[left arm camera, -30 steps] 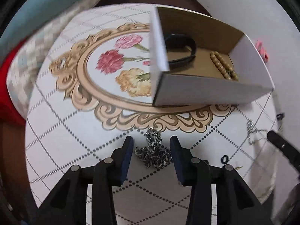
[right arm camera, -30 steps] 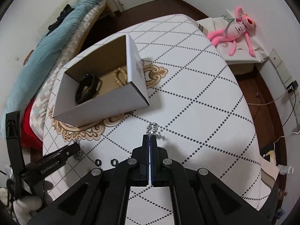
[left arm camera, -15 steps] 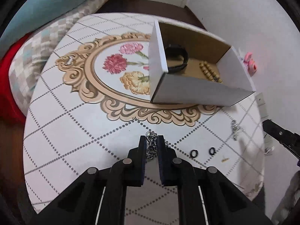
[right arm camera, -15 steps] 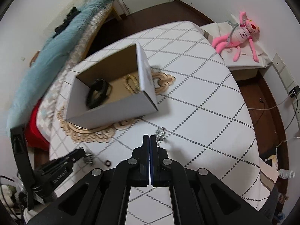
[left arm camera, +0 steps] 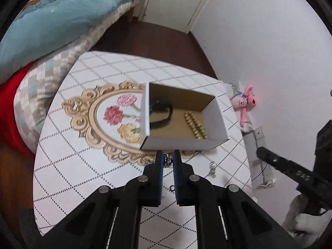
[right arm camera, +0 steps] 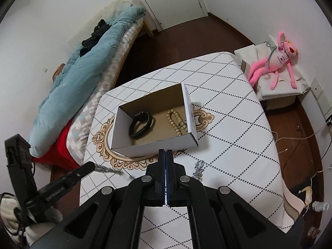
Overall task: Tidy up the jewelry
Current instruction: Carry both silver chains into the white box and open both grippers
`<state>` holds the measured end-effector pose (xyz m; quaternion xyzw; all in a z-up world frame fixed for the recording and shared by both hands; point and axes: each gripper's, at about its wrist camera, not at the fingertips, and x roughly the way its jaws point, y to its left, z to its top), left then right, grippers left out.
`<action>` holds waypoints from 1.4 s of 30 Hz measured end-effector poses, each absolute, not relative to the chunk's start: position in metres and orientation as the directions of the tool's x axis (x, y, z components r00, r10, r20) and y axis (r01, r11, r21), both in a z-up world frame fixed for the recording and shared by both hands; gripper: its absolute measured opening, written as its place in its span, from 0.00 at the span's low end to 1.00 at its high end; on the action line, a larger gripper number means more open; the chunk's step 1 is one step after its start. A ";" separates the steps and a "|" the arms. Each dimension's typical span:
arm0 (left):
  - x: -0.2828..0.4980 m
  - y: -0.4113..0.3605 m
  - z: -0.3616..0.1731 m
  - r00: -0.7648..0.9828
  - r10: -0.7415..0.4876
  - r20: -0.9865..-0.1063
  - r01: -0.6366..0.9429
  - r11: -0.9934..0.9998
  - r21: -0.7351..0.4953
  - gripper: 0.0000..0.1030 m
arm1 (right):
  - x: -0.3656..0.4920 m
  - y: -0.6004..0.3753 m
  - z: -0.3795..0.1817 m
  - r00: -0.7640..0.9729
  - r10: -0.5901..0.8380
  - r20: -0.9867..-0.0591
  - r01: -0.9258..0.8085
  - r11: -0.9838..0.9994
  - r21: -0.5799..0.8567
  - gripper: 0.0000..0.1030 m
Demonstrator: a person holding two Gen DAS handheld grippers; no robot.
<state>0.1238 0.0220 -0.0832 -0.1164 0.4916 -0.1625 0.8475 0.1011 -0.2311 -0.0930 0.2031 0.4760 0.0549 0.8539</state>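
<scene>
My left gripper (left arm camera: 167, 157) is shut on a silver chain (left arm camera: 167, 163) and holds it above the table, in front of the white cardboard box (left arm camera: 182, 144). The chain dangles from that gripper in the right wrist view (right arm camera: 108, 169). The box (right arm camera: 153, 147) holds a black bracelet (right arm camera: 141, 124) and a gold bead bracelet (right arm camera: 176, 121). My right gripper (right arm camera: 166, 155) is shut and empty, above the table before the box. A second silver chain (right arm camera: 199, 169) lies on the table; it also shows in the left wrist view (left arm camera: 212, 169).
A small black ring (left arm camera: 172, 188) lies on the table near my left fingers. The table (right arm camera: 238, 124) has a diamond-pattern cloth with a floral medallion (left arm camera: 116, 122). A bed (right arm camera: 87, 66) stands to the left, a pink plush toy (right arm camera: 276, 60) at the right.
My left gripper closed on the silver chain and lifted it off the table towards the box. My right gripper stayed shut and rose higher above the table.
</scene>
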 end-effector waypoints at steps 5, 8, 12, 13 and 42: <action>0.127 0.016 -0.087 0.471 -0.380 -0.796 0.162 0.924 -0.346 0.06 | 0.116 -0.248 -0.121 0.471 0.302 -0.829 0.162 0.894 0.417 0.01; 0.128 0.011 -0.106 0.449 -0.363 -0.816 0.148 0.931 -0.333 0.06 | 0.127 -0.250 -0.153 0.383 0.271 -0.883 0.195 0.911 0.364 0.16; 0.126 0.008 -0.129 0.410 -0.350 -0.842 0.129 0.936 -0.327 0.06 | 0.137 -0.242 -0.193 0.316 0.233 -0.920 0.200 0.931 0.305 0.38; 0.126 0.008 -0.132 0.404 -0.347 -0.846 0.126 0.937 -0.325 0.06 | 0.138 -0.241 -0.200 0.305 0.224 -0.926 0.203 0.934 0.293 0.38; 0.161 -0.002 -0.029 0.487 -0.514 -0.706 0.237 0.856 -0.459 0.06 | 0.144 -0.214 -0.051 0.572 0.331 -0.750 0.008 0.913 0.409 0.00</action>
